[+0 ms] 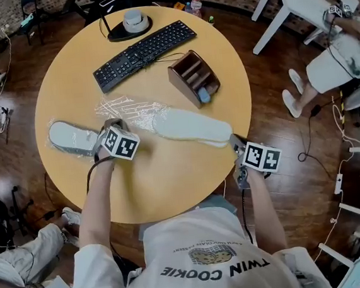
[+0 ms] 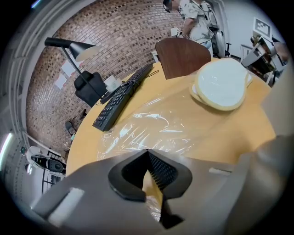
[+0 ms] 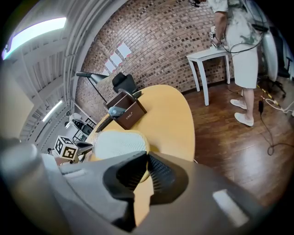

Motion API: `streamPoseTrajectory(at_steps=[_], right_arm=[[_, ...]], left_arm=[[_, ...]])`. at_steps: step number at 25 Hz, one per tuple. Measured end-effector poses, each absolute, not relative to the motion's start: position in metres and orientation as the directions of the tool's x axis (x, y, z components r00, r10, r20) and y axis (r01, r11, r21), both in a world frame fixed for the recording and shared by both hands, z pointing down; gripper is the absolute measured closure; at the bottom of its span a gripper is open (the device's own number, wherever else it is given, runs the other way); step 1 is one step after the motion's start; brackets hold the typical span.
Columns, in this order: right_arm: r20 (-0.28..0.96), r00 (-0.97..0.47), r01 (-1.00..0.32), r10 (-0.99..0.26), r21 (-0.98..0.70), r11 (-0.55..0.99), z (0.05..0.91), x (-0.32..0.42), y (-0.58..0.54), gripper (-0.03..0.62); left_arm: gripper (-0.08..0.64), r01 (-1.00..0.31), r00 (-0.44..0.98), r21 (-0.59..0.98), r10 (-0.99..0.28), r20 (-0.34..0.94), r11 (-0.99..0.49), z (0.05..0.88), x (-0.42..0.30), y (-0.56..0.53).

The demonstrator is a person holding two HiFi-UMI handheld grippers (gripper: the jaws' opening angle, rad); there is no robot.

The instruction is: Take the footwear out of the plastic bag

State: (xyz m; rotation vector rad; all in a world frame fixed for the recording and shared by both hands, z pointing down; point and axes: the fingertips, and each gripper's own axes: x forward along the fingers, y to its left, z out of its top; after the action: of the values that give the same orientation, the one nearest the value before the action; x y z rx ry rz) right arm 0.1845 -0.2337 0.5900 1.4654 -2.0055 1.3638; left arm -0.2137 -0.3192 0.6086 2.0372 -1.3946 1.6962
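Left tongs (image 2: 147,153) clamped on plastic bag (image 2: 151,128) | right tongs (image 3: 146,155) together by bare slipper (image 3: 120,143) | bagged slipper (image 1: 71,136), left of both: likely light, floppy; pinch its rim.

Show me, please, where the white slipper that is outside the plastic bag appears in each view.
Head view: the white slipper is just right of centre, below the organizer.
Left gripper view: it is at the upper right, seen end-on.
Right gripper view: it is left of centre, in the lower half.
Shared landmark: the brown wooden organizer stands close by the slipper in all three views.
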Motion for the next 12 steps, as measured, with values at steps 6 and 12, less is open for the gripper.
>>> streamPoseTrajectory(at_steps=[6,12], right_arm=[[0.707,-0.406,-0.865,-0.579,-0.502,-0.005,0.591,0.206,-0.226,0.58],[0.72,-0.361,-0.892,-0.593,-0.451,-0.004,0.593,0.219,-0.225,0.578]], left_arm=[[0.557,-0.711,-0.08,-0.431,-0.544,0.835,-0.556,0.609,-0.213,-0.319],[0.557,-0.715,-0.077,-0.426,-0.544,0.836,-0.554,0.61,-0.212,-0.319]])
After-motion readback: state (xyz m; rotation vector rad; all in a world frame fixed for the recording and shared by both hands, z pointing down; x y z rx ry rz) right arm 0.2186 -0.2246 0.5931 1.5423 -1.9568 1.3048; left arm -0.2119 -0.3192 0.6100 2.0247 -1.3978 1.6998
